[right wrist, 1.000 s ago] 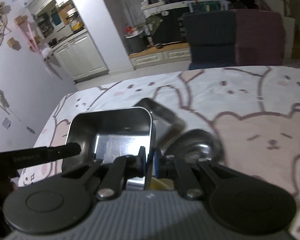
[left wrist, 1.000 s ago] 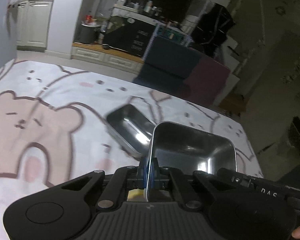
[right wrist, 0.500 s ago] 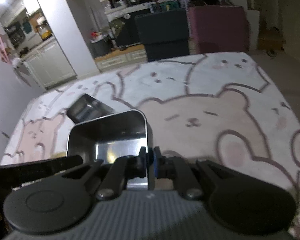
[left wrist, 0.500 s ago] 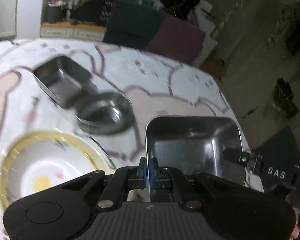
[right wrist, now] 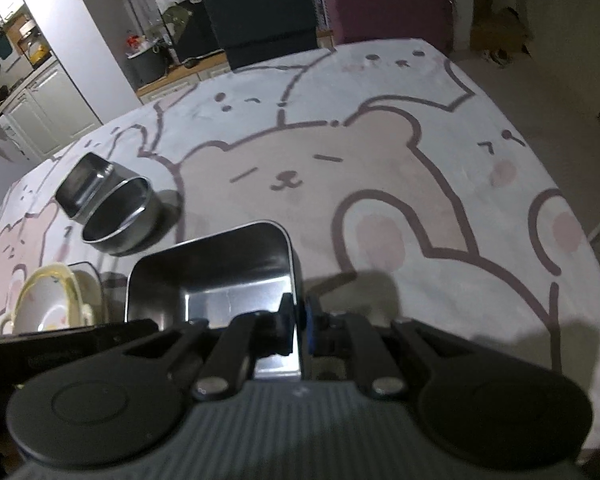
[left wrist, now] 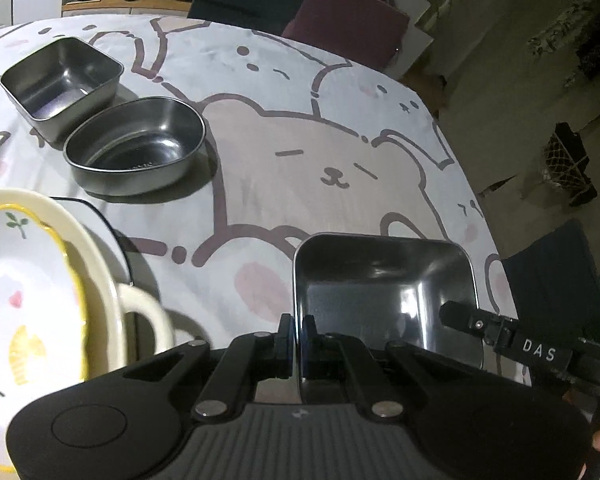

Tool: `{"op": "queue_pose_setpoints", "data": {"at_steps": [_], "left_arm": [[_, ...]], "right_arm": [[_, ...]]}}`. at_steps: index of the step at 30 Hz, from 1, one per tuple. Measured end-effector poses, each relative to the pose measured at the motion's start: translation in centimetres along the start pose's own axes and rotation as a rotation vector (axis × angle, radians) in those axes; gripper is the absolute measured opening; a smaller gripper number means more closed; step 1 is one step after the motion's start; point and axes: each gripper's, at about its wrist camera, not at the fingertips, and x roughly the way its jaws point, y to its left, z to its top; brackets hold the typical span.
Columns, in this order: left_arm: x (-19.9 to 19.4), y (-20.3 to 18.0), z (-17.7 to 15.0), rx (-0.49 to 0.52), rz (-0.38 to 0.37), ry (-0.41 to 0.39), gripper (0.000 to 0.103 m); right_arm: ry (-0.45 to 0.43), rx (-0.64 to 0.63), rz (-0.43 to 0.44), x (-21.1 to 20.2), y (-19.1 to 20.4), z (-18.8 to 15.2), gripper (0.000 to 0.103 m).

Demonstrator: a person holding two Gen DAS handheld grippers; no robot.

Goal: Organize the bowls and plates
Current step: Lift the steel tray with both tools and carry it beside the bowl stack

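A rectangular steel tray [left wrist: 384,292] hangs low over the bear-print tablecloth [left wrist: 320,140], carried by both grippers. My left gripper [left wrist: 299,332] is shut on its left wall. My right gripper [right wrist: 299,328] is shut on the opposite wall of the same tray [right wrist: 220,280], and one of its black fingers [left wrist: 500,336] shows at the tray's right side in the left wrist view. Farther left stand an oval steel bowl [left wrist: 136,148], a square steel container [left wrist: 60,80] and a yellow-rimmed ceramic dish [left wrist: 28,300] with a handle. Whether the tray touches the cloth I cannot tell.
A dark-rimmed plate [left wrist: 100,216] lies under the ceramic dish. A dark chair [right wrist: 260,12] and a maroon chair [right wrist: 384,4] stand at the table's far edge. The cloth drops off at the right edge [right wrist: 560,184]. Bare cloth lies beyond the tray.
Both grippers have carried the tray across the table and lower, tilting further down. The steel bowl and container have slid to the upper left, and the ceramic dish has come into view.
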Motion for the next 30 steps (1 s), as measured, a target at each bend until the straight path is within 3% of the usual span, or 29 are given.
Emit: {"op": "queue_pose_setpoints", "data": {"at_steps": [12,30], "left_arm": [[3.3,-0.5,-0.1,-0.032,0.014,0.064,0.003],[3.9,-0.7,0.0,-0.018,0.016,0.073,0.004]], "right_arm": [[0.06,-0.016,-0.051,2.8,-1.5,1.1,0.007],[0.102,-0.032,-0.06,4.2,-2.0,1.4,0.007]]}}
